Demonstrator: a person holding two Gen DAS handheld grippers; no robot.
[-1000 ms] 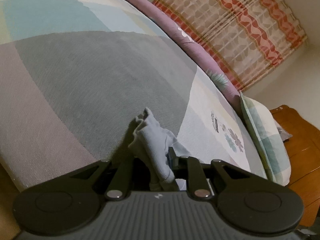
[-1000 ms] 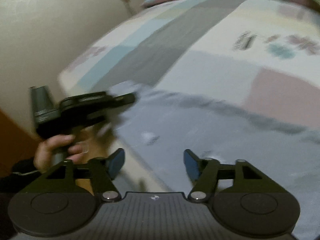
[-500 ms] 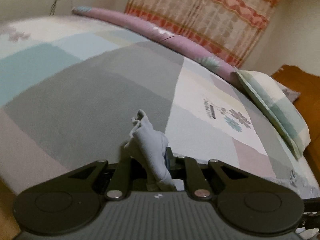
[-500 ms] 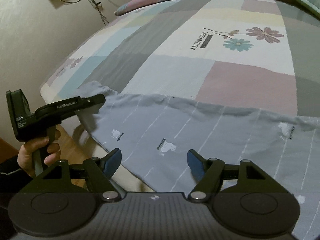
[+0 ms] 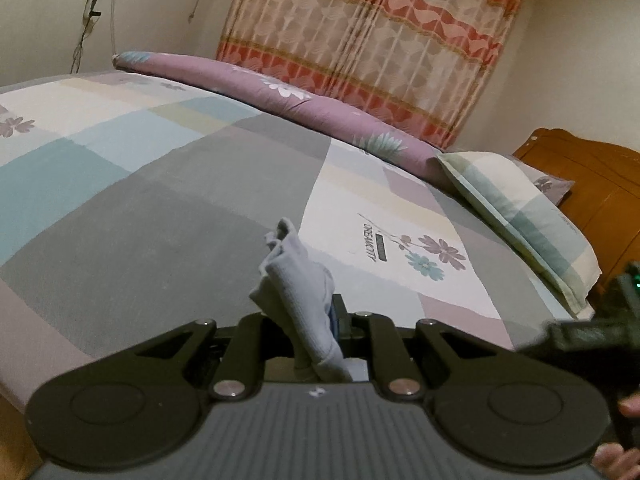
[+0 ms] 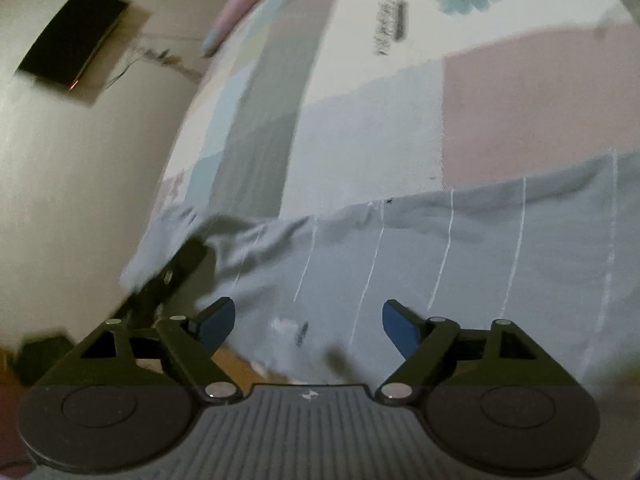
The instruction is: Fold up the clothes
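left gripper (image 5: 320,320) jaws stayed clamped on a bunched corner of the grey striped garment (image 6: 440,264) | right gripper (image 6: 308,324) jaws wide apart, empty, swung lower over the cloth (blurred) | garment lay spread along the bed (image 5: 160,200) edge | likely reaching for a second grip

In the left wrist view a bed (image 5: 160,208) fills the lower left, a bolster (image 5: 280,100) lies along its far edge before a curtain (image 5: 368,48), and a pillow (image 5: 520,216) sits at right.

Black left gripper (image 6: 176,272) smeared by blur, grey white-striped cotton garment (image 6: 440,264) cut off at right edge, pinched cloth hiding left fingertips.
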